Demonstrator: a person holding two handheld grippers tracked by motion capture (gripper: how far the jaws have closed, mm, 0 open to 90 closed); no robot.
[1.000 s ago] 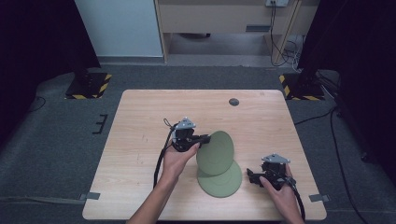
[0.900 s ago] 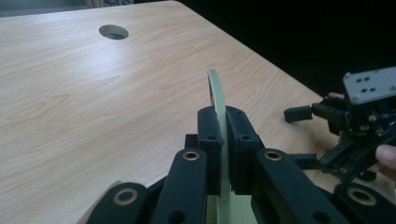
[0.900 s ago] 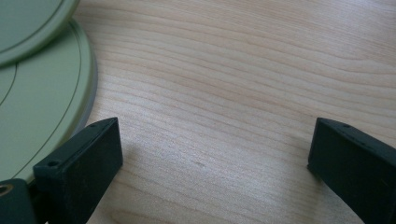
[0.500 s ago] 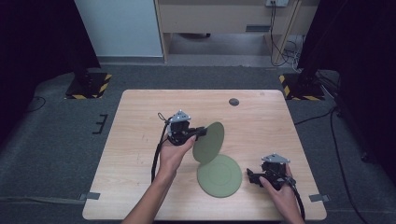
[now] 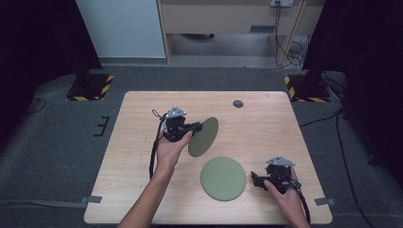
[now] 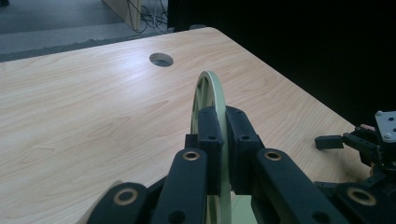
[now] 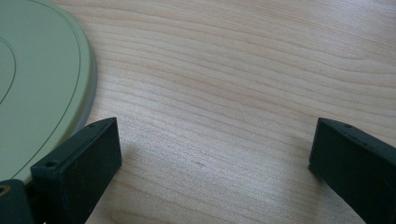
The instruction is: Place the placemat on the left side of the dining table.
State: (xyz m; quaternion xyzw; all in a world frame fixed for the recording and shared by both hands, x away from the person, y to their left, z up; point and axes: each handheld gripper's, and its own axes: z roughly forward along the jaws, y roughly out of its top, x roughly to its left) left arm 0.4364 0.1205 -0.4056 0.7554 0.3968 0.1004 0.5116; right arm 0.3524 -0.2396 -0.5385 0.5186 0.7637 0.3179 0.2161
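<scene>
My left gripper (image 5: 196, 127) is shut on the rim of a green plate (image 5: 204, 136) and holds it tilted on edge above the middle of the table. In the left gripper view that plate (image 6: 210, 93) stands edge-on between the closed jaws of my left gripper (image 6: 223, 154). A second green plate (image 5: 223, 178) lies flat on the table near the front. My right gripper (image 5: 254, 179) rests just right of the flat plate, open and empty. In the right gripper view the jaws of my right gripper (image 7: 212, 154) stand wide apart over bare wood, and the flat plate (image 7: 37, 79) sits at the left.
The wooden table (image 5: 142, 156) has a dark cable hole (image 5: 238, 103) near its far edge. Yellow-black striped stand bases (image 5: 90, 88) sit on the floor beyond the far corners. Black cables trail from both grippers toward the front edge.
My left gripper has lifted the upper plate off the lower one and carried it back and left, tilting it on edge. The right gripper stayed put.
</scene>
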